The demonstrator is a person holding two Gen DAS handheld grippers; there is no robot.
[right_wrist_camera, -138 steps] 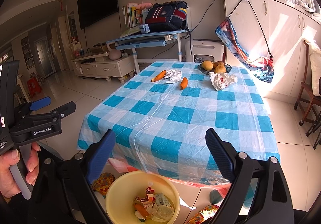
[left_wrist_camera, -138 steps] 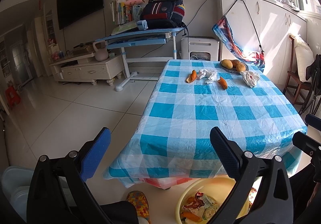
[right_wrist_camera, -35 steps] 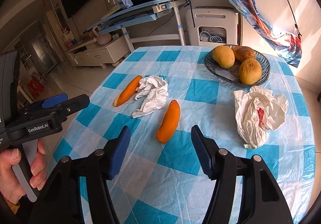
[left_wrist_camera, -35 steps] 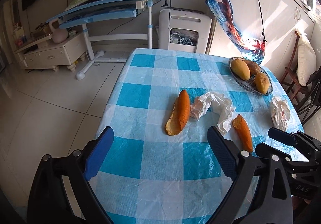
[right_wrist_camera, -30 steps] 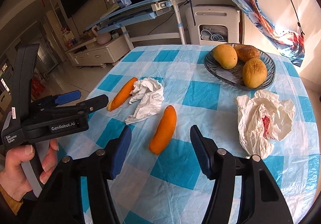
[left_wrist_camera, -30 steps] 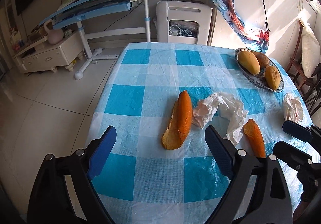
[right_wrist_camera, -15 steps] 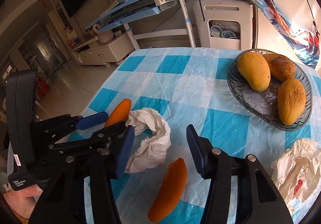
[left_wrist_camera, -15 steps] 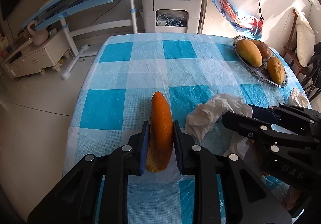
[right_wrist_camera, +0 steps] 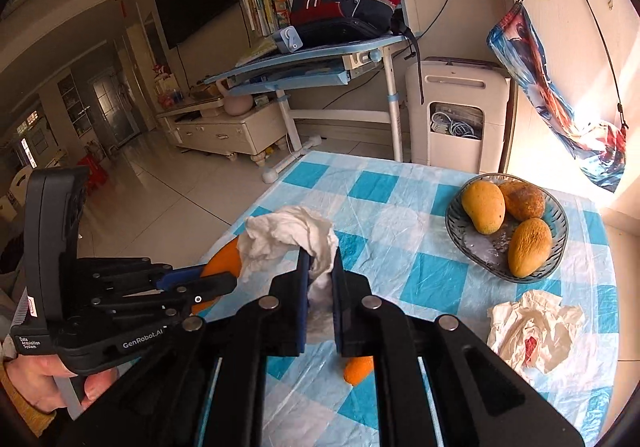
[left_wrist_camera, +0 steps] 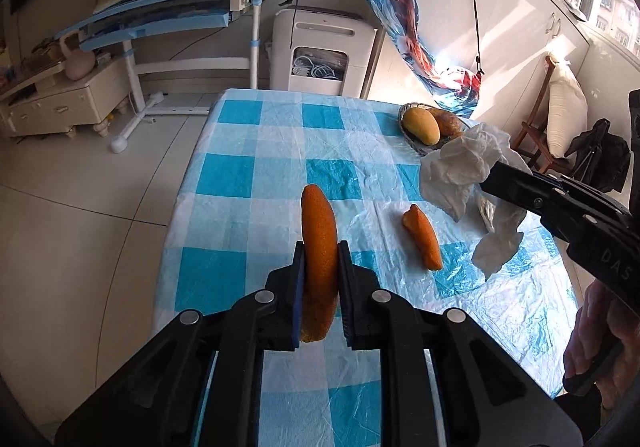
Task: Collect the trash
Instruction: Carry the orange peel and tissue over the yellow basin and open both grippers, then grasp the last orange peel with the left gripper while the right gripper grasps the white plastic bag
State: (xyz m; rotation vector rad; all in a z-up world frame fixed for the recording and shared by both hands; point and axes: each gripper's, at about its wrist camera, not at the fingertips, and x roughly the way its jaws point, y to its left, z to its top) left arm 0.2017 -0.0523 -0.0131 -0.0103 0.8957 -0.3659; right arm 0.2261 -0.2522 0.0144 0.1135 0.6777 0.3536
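My left gripper (left_wrist_camera: 320, 253) is shut on a long orange peel (left_wrist_camera: 316, 219), its jaws still closing on it, and holds it above the blue-checked table (left_wrist_camera: 240, 279). A second orange peel (left_wrist_camera: 424, 239) lies on the cloth to the right. My right gripper (right_wrist_camera: 319, 259) is closing its jaws on a crumpled white tissue (right_wrist_camera: 288, 235), which hangs lifted off the table. The left gripper (right_wrist_camera: 216, 281) with its peel (right_wrist_camera: 226, 261) shows at the left of the right wrist view. The second peel (right_wrist_camera: 358, 367) is mostly hidden under my right fingers.
A glass bowl (right_wrist_camera: 558, 207) with three mangoes stands at the far right of the table. A crumpled white wrapper (right_wrist_camera: 532, 335) with red inside lies nearer. Beyond the table are a blue desk (left_wrist_camera: 168, 7), a white appliance (left_wrist_camera: 320, 47) and a wooden chair (left_wrist_camera: 536, 127).
Both grippers went from open to shut. The left took the long peel, the right took the tissue, and both things have risen off the cloth.
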